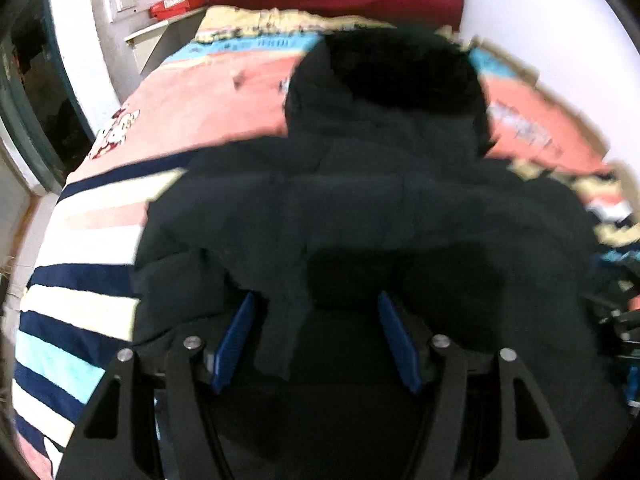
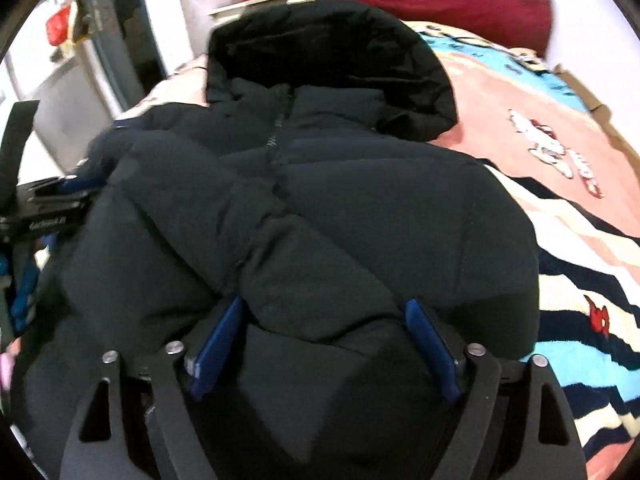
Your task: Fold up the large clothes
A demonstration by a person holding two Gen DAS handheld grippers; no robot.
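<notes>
Black puffy hooded jacket [image 2: 320, 208] lies mid-bed on the striped cartoon blanket [image 1: 80, 240]; left claw [image 1: 316, 340] and right claw [image 2: 324, 344] both spread wide (fabric bunched between).

The left gripper [image 1: 316, 320] pointed toward the far end of the scene, its blue-padded fingers [image 1: 236, 340] spread wide apart, dark fabric bunched between them. The right gripper [image 2: 324, 328] pointed the same way, its blue fingers [image 2: 432, 348] likewise spread, padded cloth filling the gap. In the right wrist view, the left gripper's body showed at the left edge.
</notes>
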